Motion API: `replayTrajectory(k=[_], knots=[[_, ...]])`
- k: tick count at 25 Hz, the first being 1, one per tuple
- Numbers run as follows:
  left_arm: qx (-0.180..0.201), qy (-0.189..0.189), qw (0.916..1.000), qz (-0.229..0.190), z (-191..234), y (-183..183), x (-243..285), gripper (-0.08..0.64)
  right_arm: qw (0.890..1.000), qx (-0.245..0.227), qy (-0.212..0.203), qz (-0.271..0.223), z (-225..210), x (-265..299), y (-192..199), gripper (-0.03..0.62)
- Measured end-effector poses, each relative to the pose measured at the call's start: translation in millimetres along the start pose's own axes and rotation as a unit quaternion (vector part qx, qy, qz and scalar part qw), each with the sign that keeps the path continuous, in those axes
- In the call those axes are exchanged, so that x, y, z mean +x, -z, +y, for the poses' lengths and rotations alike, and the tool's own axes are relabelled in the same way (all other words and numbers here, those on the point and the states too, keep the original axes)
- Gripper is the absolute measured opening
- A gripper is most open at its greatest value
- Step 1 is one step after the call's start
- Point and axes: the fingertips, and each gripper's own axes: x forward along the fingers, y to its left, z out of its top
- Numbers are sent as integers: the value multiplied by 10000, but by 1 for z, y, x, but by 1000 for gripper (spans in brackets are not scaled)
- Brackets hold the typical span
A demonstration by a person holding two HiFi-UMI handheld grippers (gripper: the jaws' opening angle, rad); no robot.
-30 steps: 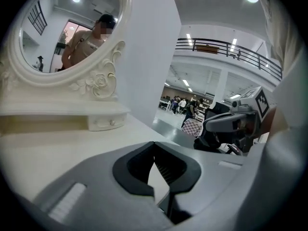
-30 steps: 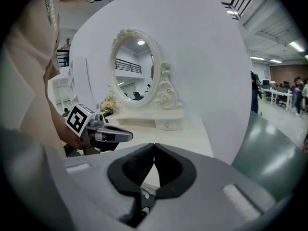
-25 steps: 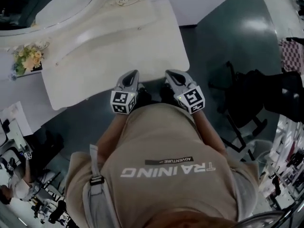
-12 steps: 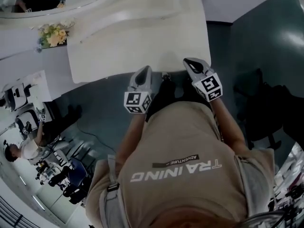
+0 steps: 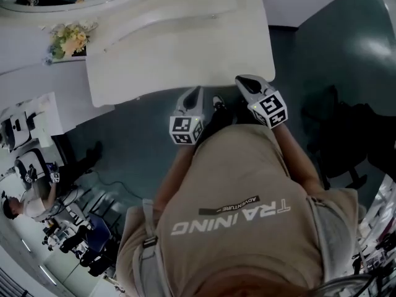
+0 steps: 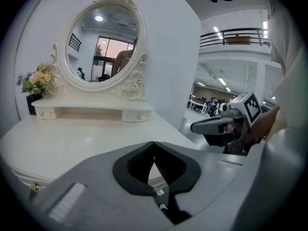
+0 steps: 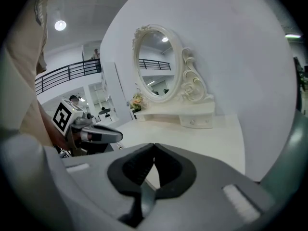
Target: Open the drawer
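A white dressing table [image 5: 179, 48] stands ahead of me. Its raised shelf under the mirror has small knobbed drawers [image 6: 137, 115] [image 7: 195, 121]. A small gold knob [image 6: 32, 187] shows on the table's front at the lower left of the left gripper view. My left gripper [image 5: 193, 93] [image 6: 154, 146] hangs just off the table's near edge, shut and empty. My right gripper [image 5: 242, 80] [image 7: 154, 146] is beside it at the same edge, jaw tips together with nothing between them. Each gripper also shows in the other's view: the right gripper [image 6: 211, 125] and the left gripper [image 7: 96, 135].
An oval mirror [image 6: 103, 44] in an ornate white frame stands at the table's back, with a flower vase [image 5: 69, 40] to its left. A black chair [image 5: 346, 141] stands on the dark floor to the right. People and equipment are far off at the left [image 5: 25, 203].
The head view has swung, so the table now sits higher and further left in the picture. Both grippers stay shut near the table's front edge; the left one has drifted towards the right one.
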Motion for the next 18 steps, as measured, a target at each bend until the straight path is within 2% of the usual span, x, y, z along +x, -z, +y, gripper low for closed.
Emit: replayTrajectory(k=[2,5,9,12,18], knots=[[42,63,10000,62,4,4,-8,6,10000,-5,78,-36,10,-3,-7,3],[27,113,9999,106,12,12,-18,8,9995,-256,169,-14,23,-4,-19,3],[-340,221,9990,201,25,36,-33,8,9985,-502,206,5,40,-2,-32,3],[-458,223,9972,549,37,64,-35,8,9982,-544,235,69,50,3,-34,3],[-429,285,9923,1129,57,101,-21,8,9971,-699,275,120,67,12,-39,3]])
